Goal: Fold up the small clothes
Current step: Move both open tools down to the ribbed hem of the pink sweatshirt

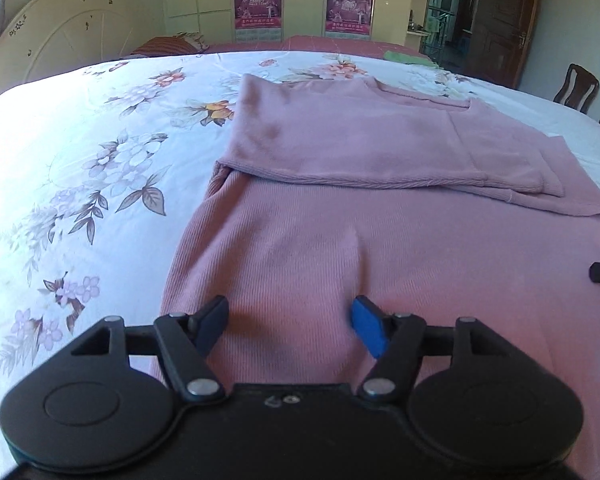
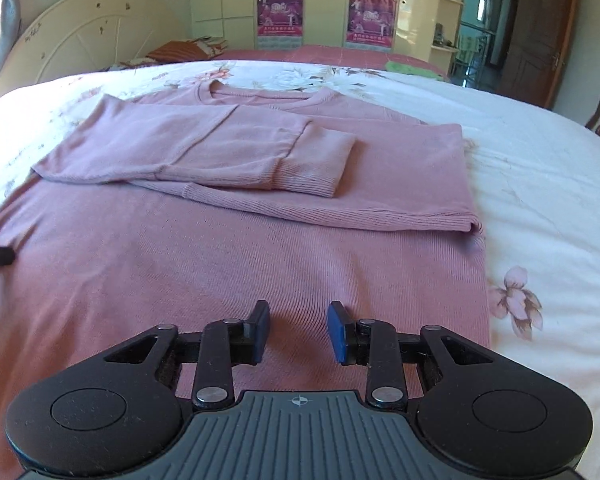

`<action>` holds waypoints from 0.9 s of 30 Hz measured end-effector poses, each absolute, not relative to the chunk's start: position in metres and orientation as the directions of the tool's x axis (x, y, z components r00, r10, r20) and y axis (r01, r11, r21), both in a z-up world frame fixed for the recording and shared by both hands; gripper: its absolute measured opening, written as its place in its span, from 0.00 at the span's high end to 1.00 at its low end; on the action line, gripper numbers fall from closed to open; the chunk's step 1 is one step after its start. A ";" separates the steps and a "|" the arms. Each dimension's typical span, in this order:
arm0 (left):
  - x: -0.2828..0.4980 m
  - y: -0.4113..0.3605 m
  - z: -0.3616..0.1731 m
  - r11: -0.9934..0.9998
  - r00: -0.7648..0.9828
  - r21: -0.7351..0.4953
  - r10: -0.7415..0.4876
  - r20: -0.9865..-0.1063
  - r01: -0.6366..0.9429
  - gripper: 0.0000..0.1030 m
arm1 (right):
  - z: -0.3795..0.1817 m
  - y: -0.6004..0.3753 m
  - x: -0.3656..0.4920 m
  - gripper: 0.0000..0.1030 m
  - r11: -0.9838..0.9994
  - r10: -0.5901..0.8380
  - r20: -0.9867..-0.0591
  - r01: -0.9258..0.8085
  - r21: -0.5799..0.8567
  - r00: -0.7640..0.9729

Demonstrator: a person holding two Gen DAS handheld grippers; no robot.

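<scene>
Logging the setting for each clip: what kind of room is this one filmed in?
Most likely a home bedroom. A pink sweater lies on a bed with a floral sheet, a cream headboard stands at its far end, and wardrobe doors with posters line the back wall.

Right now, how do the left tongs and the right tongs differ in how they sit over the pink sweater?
The left tongs are spread wider; the right tongs show a narrower gap. The left tongs sit near the pink sweater's left edge, by the floral bedsheet; the right tongs sit nearer its right edge. A raised crease in the fabric runs toward the left tongs; fabric before the right tongs lies flatter. Both are open, hold nothing, and have blue pads.
</scene>
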State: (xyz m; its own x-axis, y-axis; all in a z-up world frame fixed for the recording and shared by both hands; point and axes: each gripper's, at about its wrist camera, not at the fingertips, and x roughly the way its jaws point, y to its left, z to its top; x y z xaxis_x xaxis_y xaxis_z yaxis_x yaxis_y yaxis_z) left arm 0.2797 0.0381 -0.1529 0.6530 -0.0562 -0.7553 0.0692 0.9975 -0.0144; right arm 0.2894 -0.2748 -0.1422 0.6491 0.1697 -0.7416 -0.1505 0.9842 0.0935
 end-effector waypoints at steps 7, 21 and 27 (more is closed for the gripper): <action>0.252 0.005 -0.152 0.974 0.642 -0.078 -0.198 -0.741 0.211 0.33 | -0.130 -0.206 0.252 0.70 0.950 0.297 -0.718 -0.275 0.151 0.630; 0.202 0.032 -0.169 0.966 0.631 -0.039 -0.197 -0.750 0.255 0.30 | -0.143 -0.220 0.186 0.70 0.998 0.061 -0.770 -0.064 0.026 0.635; 0.190 0.035 -0.165 0.964 0.629 -0.029 -0.194 -0.753 0.264 0.28 | -0.136 -0.230 0.162 0.50 1.000 0.004 -0.766 0.002 0.007 0.643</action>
